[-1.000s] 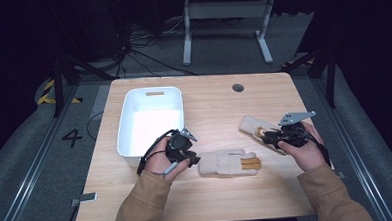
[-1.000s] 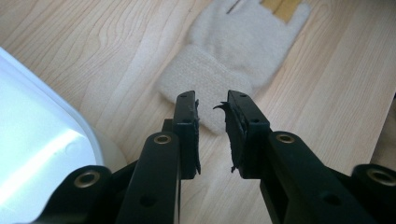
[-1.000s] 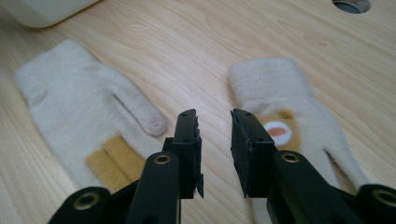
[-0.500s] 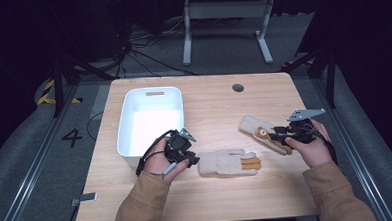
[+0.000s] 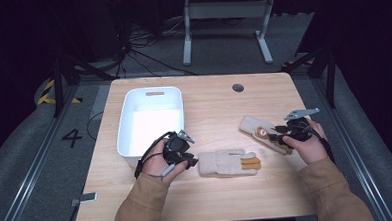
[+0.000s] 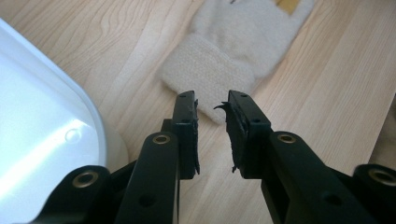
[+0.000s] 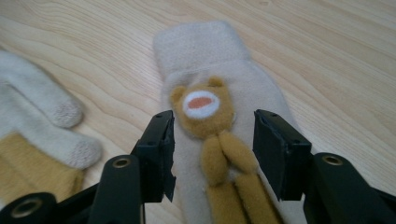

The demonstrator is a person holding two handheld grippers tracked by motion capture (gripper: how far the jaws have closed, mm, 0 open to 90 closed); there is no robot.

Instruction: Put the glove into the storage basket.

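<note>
A cream knitted glove (image 5: 229,162) with a mustard patch lies flat at the table's near middle. Its cuff (image 6: 201,70) lies just ahead of my left gripper (image 6: 212,105). That gripper (image 5: 190,161) rests low by the glove, its jaws a narrow gap apart with nothing between them. A beige glove with a brown bear sewn on it (image 7: 205,51) lies to the right (image 5: 257,129). My right gripper (image 7: 212,123) hovers over it. Its jaws have just been opening and now straddle the bear without pressing it. From above, the right gripper (image 5: 274,135) sits at that glove's finger end.
A white plastic bin (image 5: 153,91) stands at the left of the wooden table (image 5: 213,97), close beside my left hand; its rounded corner (image 6: 42,116) fills the left of the left gripper view. A round cable hole (image 5: 238,87) is at the back.
The right gripper has shifted slightly and sunk toward the bear glove, and its jaws have spread wide. The left hand and the cream glove have stayed put.
</note>
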